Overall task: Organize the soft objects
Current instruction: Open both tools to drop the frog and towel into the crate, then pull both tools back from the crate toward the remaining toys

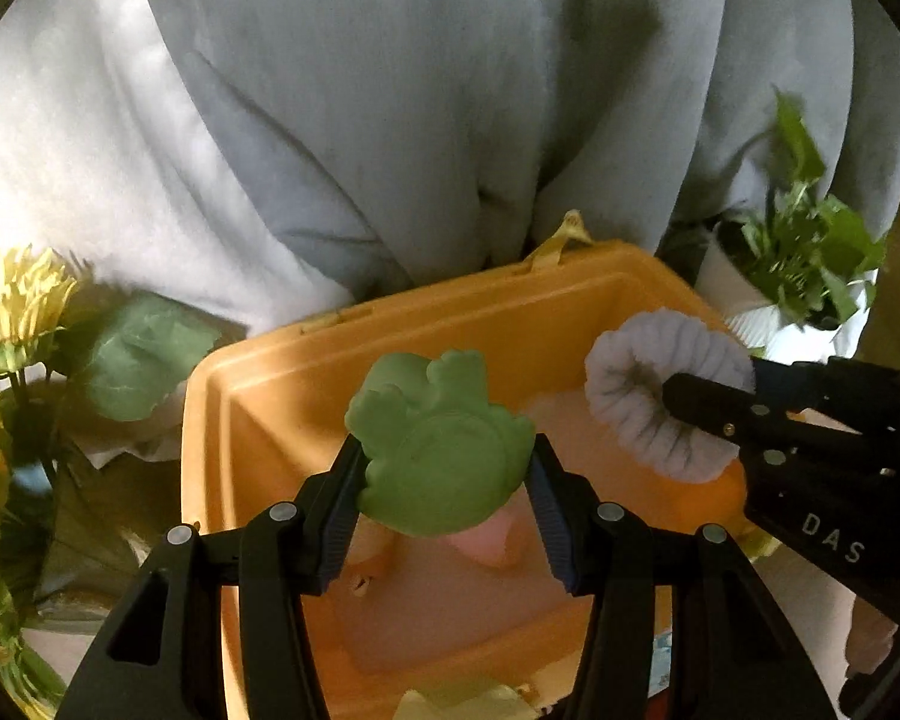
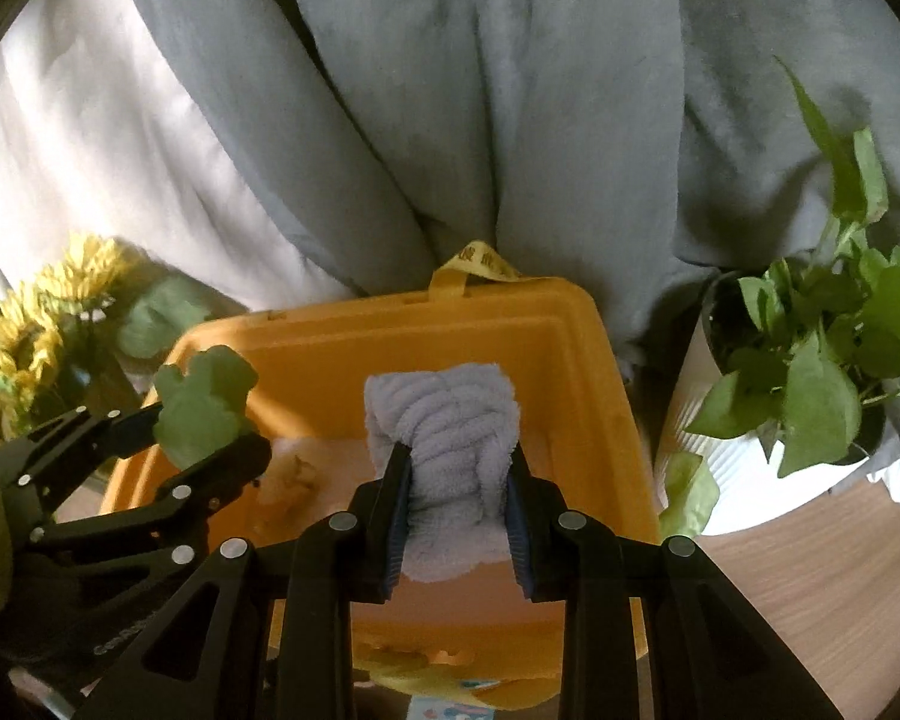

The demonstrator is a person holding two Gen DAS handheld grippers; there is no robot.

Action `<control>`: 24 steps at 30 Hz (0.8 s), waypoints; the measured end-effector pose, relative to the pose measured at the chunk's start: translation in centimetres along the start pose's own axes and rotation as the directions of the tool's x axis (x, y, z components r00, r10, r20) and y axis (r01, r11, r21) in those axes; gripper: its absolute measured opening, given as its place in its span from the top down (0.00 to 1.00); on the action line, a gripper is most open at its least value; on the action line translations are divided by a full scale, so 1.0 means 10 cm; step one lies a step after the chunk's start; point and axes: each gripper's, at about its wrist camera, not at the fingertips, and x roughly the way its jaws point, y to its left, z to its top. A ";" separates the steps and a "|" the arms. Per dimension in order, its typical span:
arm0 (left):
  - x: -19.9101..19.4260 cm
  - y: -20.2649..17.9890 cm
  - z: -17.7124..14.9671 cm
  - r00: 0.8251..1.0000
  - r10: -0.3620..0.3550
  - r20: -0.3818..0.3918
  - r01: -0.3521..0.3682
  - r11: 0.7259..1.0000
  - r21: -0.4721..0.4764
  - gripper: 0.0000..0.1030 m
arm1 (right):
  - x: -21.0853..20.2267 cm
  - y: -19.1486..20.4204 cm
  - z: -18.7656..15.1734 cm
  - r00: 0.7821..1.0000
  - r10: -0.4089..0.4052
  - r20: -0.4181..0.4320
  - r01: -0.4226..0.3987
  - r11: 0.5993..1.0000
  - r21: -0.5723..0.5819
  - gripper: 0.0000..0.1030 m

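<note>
My left gripper (image 1: 447,468) is shut on a green soft frog-shaped toy (image 1: 438,450) and holds it over the open orange bin (image 1: 258,372). My right gripper (image 2: 457,468) is shut on a lavender fluffy scrunchie (image 2: 444,414) and holds it over the same bin (image 2: 576,324). The right gripper with the scrunchie (image 1: 660,396) shows at the right of the left wrist view. The left gripper with the green toy (image 2: 201,402) shows at the left of the right wrist view. Pale pink soft items (image 1: 486,540) lie in the bin's bottom.
Grey and white bedding (image 1: 390,90) rises behind the bin. Yellow artificial flowers (image 1: 12,300) stand to the left. A potted green plant in a white pot (image 2: 810,360) stands to the right on a wooden floor (image 2: 810,570). A yellow strap (image 2: 480,261) hangs on the bin's far rim.
</note>
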 end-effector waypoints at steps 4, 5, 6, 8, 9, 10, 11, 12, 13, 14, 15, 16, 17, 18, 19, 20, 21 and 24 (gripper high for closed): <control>0.05 0.02 -0.01 1.000 0.026 -0.010 -0.026 1.000 -0.009 0.36 | 0.11 0.00 0.01 0.999 -0.003 -0.036 0.002 1.000 -0.005 0.66; 0.04 0.03 -0.01 0.999 0.034 -0.008 -0.034 0.999 -0.010 0.35 | 0.13 -0.01 0.02 0.999 -0.002 -0.044 0.002 1.000 0.000 0.63; 0.04 0.03 -0.01 0.999 0.040 -0.007 -0.040 0.999 -0.011 0.32 | 0.15 -0.02 0.01 0.999 0.000 -0.049 0.001 1.000 0.005 0.60; 0.02 0.03 -0.01 0.999 0.047 -0.006 -0.047 0.999 -0.009 0.29 | 0.17 -0.03 0.00 0.998 0.001 -0.056 0.000 1.000 0.013 0.50; 0.00 0.03 -0.01 0.998 0.059 -0.001 -0.059 0.998 -0.008 0.29 | 0.18 -0.03 0.00 0.998 0.002 -0.059 -0.002 1.000 0.014 0.49; -0.01 0.03 -0.02 0.998 0.064 0.001 -0.064 0.998 -0.008 0.28 | 0.19 -0.04 0.00 0.998 0.002 -0.060 -0.001 1.000 0.017 0.48; -0.03 0.04 -0.03 0.998 0.066 0.003 -0.066 0.998 -0.009 0.27 | 0.19 -0.04 0.00 0.998 0.002 -0.058 -0.001 1.000 0.021 0.47; -0.06 0.04 -0.04 0.997 0.071 0.006 -0.071 0.997 -0.013 0.26 | 0.18 -0.03 0.00 0.999 0.005 -0.054 -0.004 1.000 0.022 0.46; -0.08 0.05 -0.05 0.997 0.075 0.008 -0.075 0.997 -0.017 0.26 | 0.16 -0.02 0.00 0.999 0.004 -0.049 -0.003 1.000 0.020 0.44; -0.11 0.06 -0.06 0.997 0.077 0.012 -0.077 0.997 -0.022 0.26 | 0.13 -0.01 0.00 0.999 -0.003 -0.041 0.004 1.000 0.019 0.43; -0.15 0.06 -0.07 0.997 0.080 0.018 -0.079 0.996 -0.029 0.26 | 0.12 -0.01 0.01 0.999 -0.008 -0.034 0.008 1.000 0.017 0.42; -0.18 0.08 -0.07 0.996 0.085 0.022 -0.084 0.996 -0.034 0.26 | 0.10 -0.01 0.01 1.000 -0.010 -0.027 0.011 1.000 0.016 0.42; -0.22 0.09 -0.07 0.995 0.093 0.028 -0.092 0.995 -0.039 0.26 | 0.06 0.00 0.01 1.000 -0.012 -0.019 0.013 1.000 0.018 0.42; -0.28 0.10 -0.09 0.994 0.098 0.036 -0.096 0.994 -0.047 0.25 | 0.04 -0.01 0.01 1.000 -0.014 -0.015 0.014 1.000 0.019 0.42; -0.32 0.11 -0.09 0.994 0.102 0.041 -0.100 0.993 -0.058 0.25 | 0.00 -0.01 0.01 1.000 -0.017 -0.007 0.017 1.000 0.020 0.42; -0.36 0.12 -0.10 0.993 0.104 0.046 -0.101 0.993 -0.067 0.25 | -0.03 -0.01 0.01 1.000 -0.020 0.001 0.020 1.000 0.020 0.42; -0.42 0.13 -0.11 0.993 0.103 0.054 -0.098 0.992 -0.081 0.25 | -0.08 -0.01 0.01 1.000 -0.025 0.009 0.025 0.999 0.020 0.42; -0.58 0.15 -0.14 0.992 0.102 0.078 -0.093 0.990 -0.105 0.25 | -0.23 0.01 -0.01 0.999 -0.037 0.037 0.037 0.999 0.012 0.42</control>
